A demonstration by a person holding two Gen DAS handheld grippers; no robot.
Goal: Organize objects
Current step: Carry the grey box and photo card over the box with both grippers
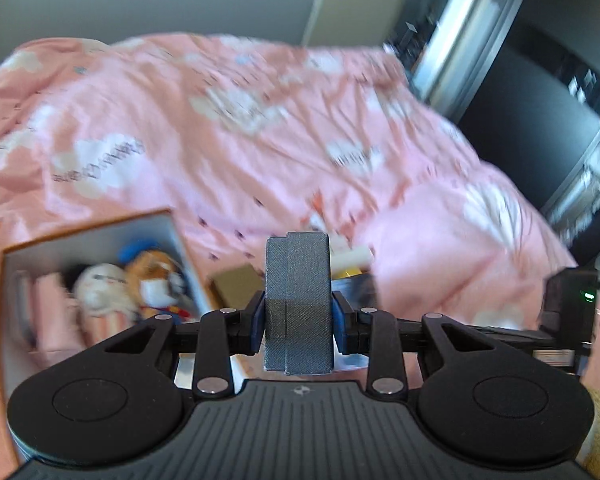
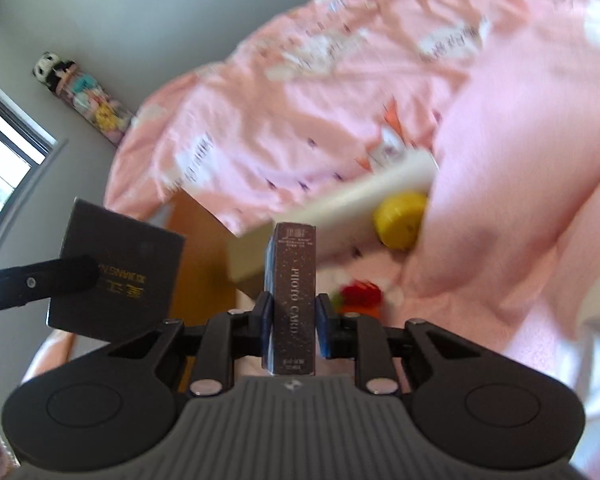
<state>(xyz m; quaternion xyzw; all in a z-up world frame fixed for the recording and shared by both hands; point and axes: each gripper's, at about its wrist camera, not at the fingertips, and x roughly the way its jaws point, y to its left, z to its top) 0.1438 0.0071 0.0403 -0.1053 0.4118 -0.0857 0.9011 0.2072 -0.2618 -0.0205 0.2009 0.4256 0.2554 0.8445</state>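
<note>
1. We clench the left gripper point(image 1: 298, 312) on a grey box point(image 1: 298, 300), held above the bed point(image 1: 260, 120); a tilt could slip it.
2. Our right gripper point(image 2: 293, 320) clamps a photo card box point(image 2: 294, 296) edgewise, a thin hold.
3. The storage box point(image 1: 88, 240) looks crowded with plush toys point(image 1: 152, 280); things may spill.
4. Blur hides the yellow object point(image 2: 400, 220) and white box point(image 2: 340, 208).

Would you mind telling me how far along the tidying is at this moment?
Partly done: plush toys already sit in the storage box. In hand: the left claw grips a dark grey box and the right claw a photo card box. Left on the pink bedding: a yellow object, a red item and a white box.
</note>
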